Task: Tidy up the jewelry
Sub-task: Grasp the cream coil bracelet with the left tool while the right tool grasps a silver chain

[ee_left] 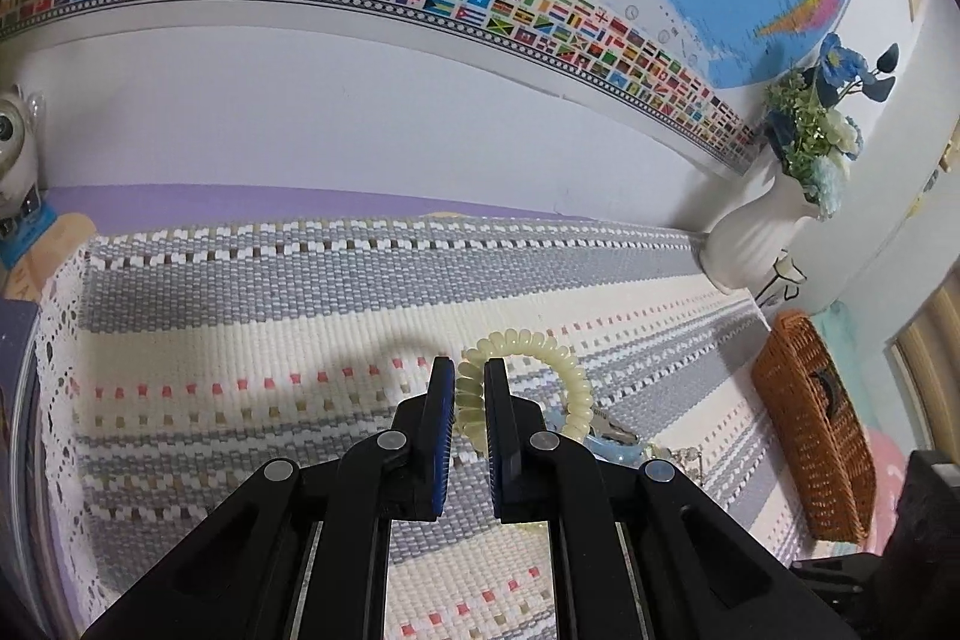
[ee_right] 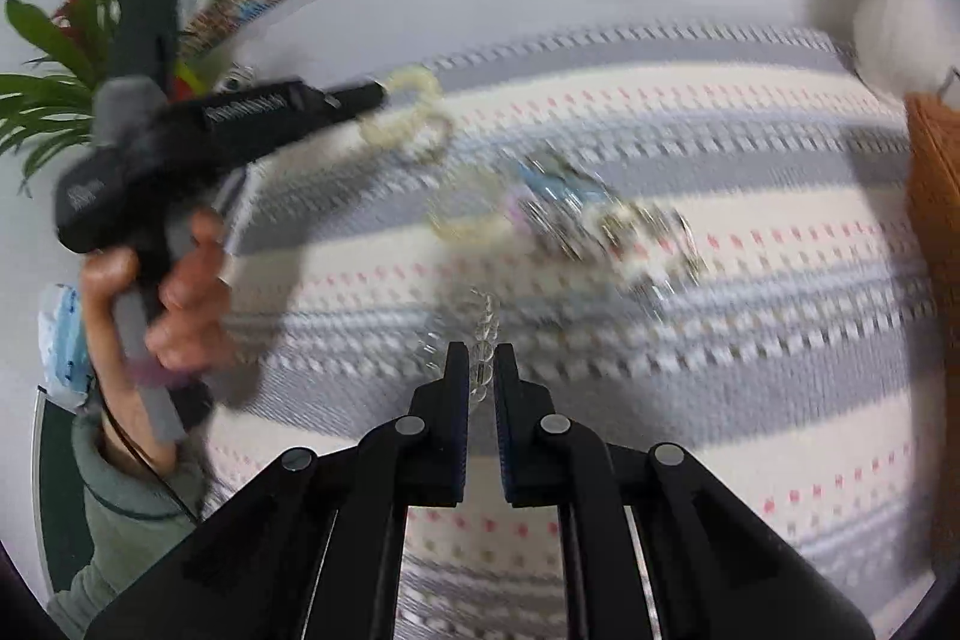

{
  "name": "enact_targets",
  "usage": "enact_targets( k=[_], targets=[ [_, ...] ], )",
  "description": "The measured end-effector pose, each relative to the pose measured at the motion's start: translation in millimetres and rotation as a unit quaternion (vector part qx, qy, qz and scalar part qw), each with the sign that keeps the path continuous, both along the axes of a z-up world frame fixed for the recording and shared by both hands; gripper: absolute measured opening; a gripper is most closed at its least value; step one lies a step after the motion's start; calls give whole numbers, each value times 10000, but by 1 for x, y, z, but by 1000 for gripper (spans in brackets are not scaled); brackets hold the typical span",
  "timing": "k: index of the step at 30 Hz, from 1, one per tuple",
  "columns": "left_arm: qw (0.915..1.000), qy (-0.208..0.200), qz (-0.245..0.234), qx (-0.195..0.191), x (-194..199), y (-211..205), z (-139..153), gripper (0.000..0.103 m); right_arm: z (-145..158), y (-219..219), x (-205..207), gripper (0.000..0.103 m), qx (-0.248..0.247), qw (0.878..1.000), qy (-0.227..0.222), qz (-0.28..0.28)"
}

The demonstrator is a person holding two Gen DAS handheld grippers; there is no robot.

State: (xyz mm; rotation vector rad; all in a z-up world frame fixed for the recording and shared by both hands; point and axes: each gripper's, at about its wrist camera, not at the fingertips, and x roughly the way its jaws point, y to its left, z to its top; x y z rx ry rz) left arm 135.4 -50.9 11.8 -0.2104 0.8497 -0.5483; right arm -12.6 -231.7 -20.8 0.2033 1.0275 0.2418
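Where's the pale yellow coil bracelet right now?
The pale yellow coil bracelet is pinched in the left gripper, lifted above the striped woven mat, left of the wicker basket.

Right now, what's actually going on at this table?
A person is sorting jewelry on a striped woven mat, one claw in each hand. The left claw is shut on a pale coiled bracelet, lifted off the mat. The right claw is shut on a strand of clear beads. A small heap of other jewelry lies on the mat, blurred in the right wrist view. A wicker basket stands at the mat's right side; nothing visibly placed in it.
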Motion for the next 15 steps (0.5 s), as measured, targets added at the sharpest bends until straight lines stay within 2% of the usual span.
enact_targets(
  k=[2,4,6,10,13,15],
  targets=[
    [10000,-7,-8,-15,-1,0,0,10,-5,-8,-1,17,74,9999,95,-103],
    [10000,0,-11,-18,0,1,0,10,-10,-13,1,26,247,9994,210,-122],
    [10000,24,-8,-36,1,2,0,10,-12,-17,-1,29,331,9991,234,-151],
    [10000,35,-6,-30,1,2,0,10,-12,-11,2,29,-236,9992,94,-311],
    [10000,-26,-47,21,-1,-1,1,10,-18,-3,8,29,-403,9989,27,-257],
    [9999,-72,-71,72,-2,-2,2,10,-18,8,8,29,-799,9966,-98,-185]
  ],
)
